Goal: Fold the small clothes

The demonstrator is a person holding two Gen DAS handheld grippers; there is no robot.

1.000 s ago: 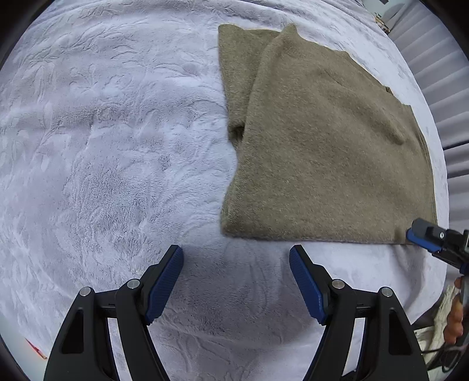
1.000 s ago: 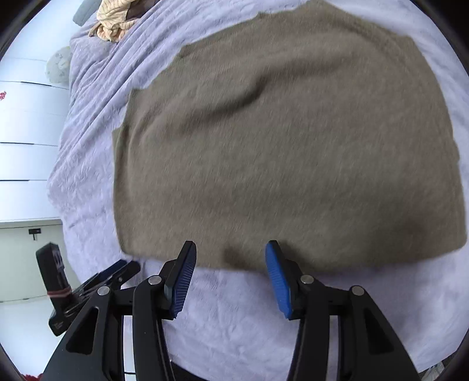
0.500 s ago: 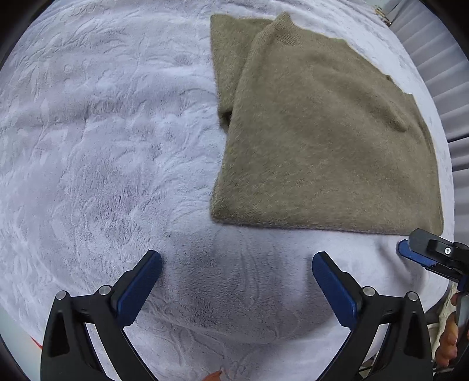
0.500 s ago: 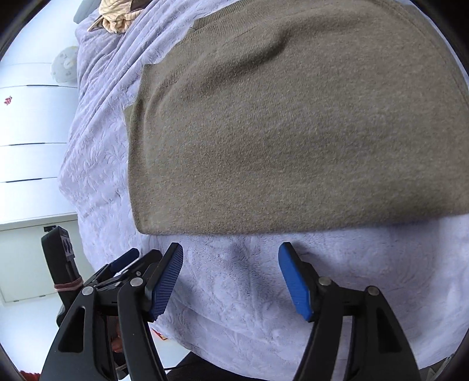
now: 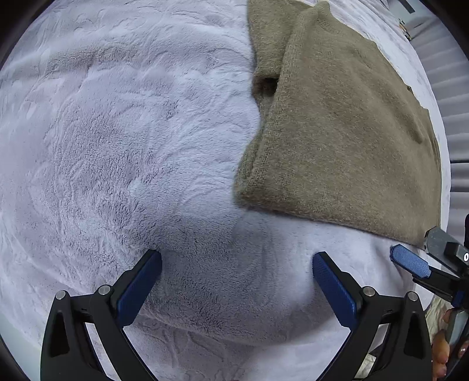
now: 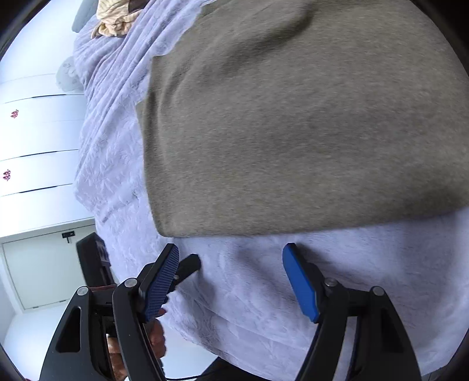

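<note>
One olive-brown knitted sweater (image 5: 346, 140) lies flat on the pale lilac fleece blanket (image 5: 132, 146), already folded in layers, with a narrower piece, perhaps a sleeve, showing at its far left edge. It looks soft, light and limp, likely to sag and slide over itself, so a pinch through all layers at the near corners would probably hold best. The left gripper (image 5: 236, 277) hovers over bare blanket, near and left of the sweater's near-left corner, jaws spread wide, holding nothing. The right gripper (image 6: 231, 269) sits just short of the near hem, jaws also wide and empty. Far left, crumpled yellowish cloth (image 6: 115, 19) rests on the bed.
</note>
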